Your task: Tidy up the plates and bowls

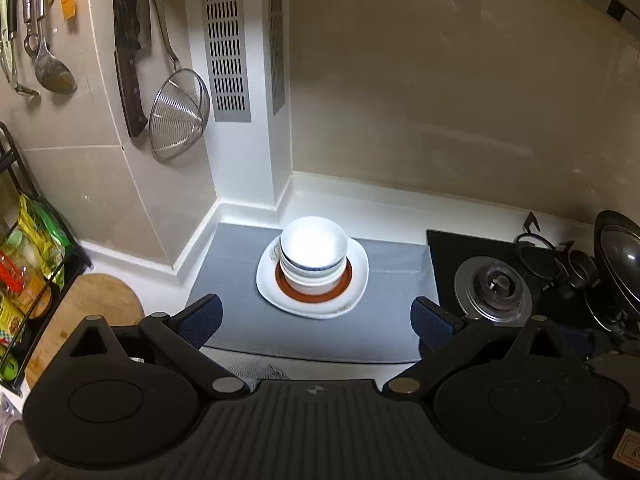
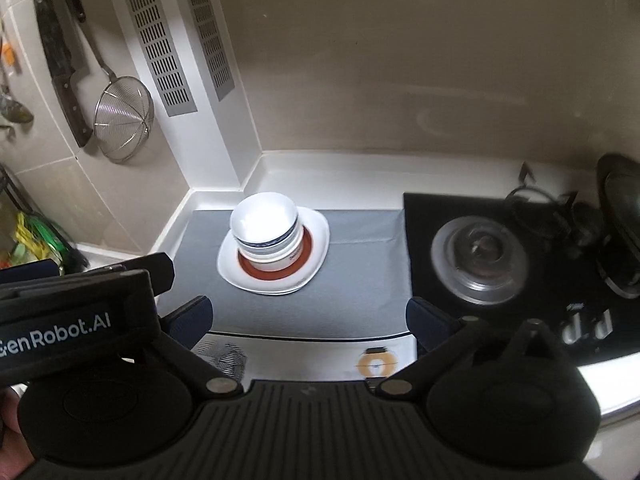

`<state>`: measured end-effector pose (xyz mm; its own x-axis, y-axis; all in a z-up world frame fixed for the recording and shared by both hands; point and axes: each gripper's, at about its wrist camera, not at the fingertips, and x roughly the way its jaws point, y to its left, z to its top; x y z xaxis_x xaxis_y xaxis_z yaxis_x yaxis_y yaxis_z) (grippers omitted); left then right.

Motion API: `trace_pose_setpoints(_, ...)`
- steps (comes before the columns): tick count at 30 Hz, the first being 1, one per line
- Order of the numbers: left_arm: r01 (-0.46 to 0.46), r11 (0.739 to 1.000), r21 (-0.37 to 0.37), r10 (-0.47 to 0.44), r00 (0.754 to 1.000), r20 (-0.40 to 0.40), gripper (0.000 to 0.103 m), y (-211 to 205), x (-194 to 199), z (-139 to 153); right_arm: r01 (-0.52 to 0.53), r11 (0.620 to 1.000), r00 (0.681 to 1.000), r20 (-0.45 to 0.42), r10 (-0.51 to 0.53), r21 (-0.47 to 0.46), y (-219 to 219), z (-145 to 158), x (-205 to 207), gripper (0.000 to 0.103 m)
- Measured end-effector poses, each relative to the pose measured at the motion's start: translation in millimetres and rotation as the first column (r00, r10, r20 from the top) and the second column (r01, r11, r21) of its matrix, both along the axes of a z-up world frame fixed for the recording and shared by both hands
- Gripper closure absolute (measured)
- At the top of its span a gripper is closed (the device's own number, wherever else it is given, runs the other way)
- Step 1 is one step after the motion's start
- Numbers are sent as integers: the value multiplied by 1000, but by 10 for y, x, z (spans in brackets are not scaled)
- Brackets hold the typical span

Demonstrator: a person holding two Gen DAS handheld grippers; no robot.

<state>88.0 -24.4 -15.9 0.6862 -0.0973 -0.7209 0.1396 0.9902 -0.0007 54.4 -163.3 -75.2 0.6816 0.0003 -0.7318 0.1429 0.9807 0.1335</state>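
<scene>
A stack of white bowls (image 1: 314,256), one with a blue band, stands on a brown-rimmed plate (image 1: 348,282) that lies on a white squarish plate (image 1: 360,268). The stack sits on a grey mat (image 1: 384,320) in the counter corner. It also shows in the right wrist view, bowls (image 2: 266,232) on the white plate (image 2: 316,232). My left gripper (image 1: 316,324) is open and empty, in front of the stack. My right gripper (image 2: 308,322) is open and empty, also short of the stack. The left gripper's body (image 2: 76,304) shows at the left of the right wrist view.
A black gas hob with a burner (image 1: 494,288) lies right of the mat, with a dark wok lid (image 1: 618,256) beyond. A strainer (image 1: 178,114), knives and ladles hang on the left wall. A wooden board (image 1: 96,308) and a rack of packets (image 1: 28,256) stand at left.
</scene>
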Motion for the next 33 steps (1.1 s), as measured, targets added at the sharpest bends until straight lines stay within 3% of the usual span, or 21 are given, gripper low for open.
trace_pose_setpoints(16, -3, 998, 66, 4, 1000, -11, 3, -252, -315, 56, 11, 1000, 1000, -7, -10, 30, -225, 5, -355, 0)
trace_pose_setpoints(33, 5, 997, 79, -5, 1000, 3, 3, -413, -474, 143, 9, 999, 1000, 13, -10, 42, -392, 61, -505, 0)
